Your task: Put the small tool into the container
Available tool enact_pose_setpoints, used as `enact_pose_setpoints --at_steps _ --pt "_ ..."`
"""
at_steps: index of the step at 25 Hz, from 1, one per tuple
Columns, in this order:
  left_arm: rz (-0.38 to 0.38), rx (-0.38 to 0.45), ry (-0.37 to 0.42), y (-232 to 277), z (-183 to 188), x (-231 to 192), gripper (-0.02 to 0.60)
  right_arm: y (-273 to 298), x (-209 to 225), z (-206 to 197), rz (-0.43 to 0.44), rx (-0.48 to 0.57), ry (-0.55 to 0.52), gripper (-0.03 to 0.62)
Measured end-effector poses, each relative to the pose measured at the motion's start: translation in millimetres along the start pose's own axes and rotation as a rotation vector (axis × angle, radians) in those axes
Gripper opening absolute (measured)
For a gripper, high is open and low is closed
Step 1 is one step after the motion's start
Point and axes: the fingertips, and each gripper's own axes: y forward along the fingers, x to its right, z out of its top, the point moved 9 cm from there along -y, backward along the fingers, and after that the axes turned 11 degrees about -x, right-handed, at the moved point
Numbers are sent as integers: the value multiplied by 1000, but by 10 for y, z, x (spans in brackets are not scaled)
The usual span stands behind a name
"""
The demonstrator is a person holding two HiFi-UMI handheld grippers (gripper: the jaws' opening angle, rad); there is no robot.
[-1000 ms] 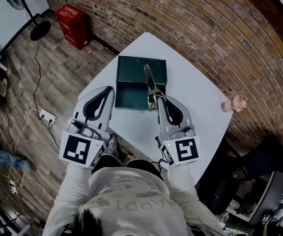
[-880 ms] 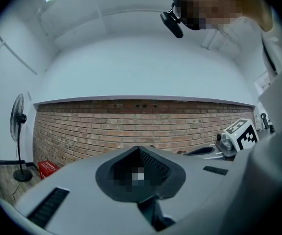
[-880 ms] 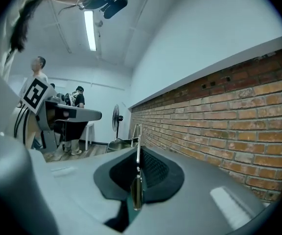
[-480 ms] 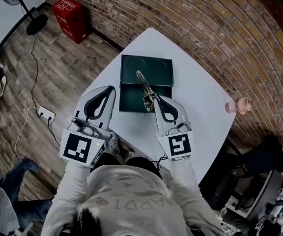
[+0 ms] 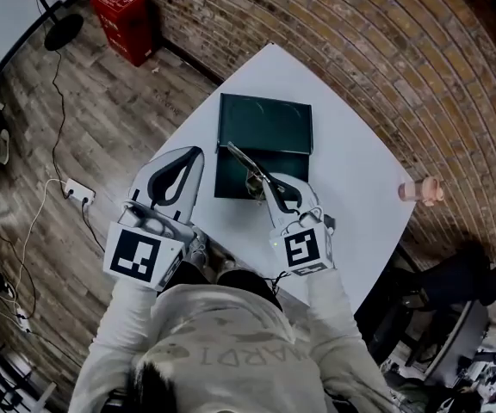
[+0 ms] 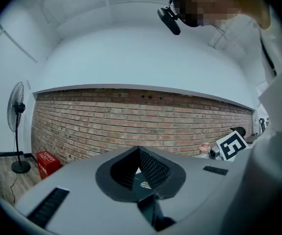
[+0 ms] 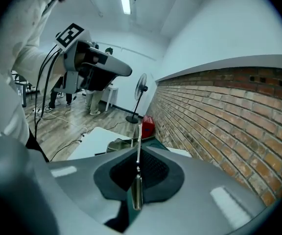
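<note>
A dark green container [image 5: 263, 114] lies open on the white table [image 5: 356, 175], its lid folded back. My right gripper [image 5: 262, 184] is shut on the small tool [image 5: 243, 159], a thin metal piece that slants up and left over the container's near half. In the right gripper view the small tool [image 7: 138, 143] stands straight up from between the shut right gripper [image 7: 137, 154], with the container [image 7: 115, 144] beyond it. My left gripper [image 5: 197, 151] hovers at the table's left edge, beside the container, shut and holding nothing. In its own view the left gripper [image 6: 138, 150] has its tips together.
A pink object [image 5: 422, 190] sits at the table's right edge. On the wooden floor are a red crate [image 5: 126, 11], a fan base [image 5: 63, 31] and a power strip [image 5: 80, 194] with cables. A black chair [image 5: 463, 282] stands at the right, over brick paving.
The right gripper has drifted left and turned, so the tool's tip swung from pointing up over the lid to slanting up-left over the container's near half. The left gripper has hardly moved.
</note>
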Motion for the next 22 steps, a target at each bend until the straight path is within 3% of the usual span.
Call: enact_pose_setpoints --at_steps 10,22 --pt "-2 -12 -14 47 -74 -187 5 334 -50 -178 72 -124 -165 9" --pt "5 -32 -42 127 -136 -305 5 672 -32 -391 119 -236 -272 9"
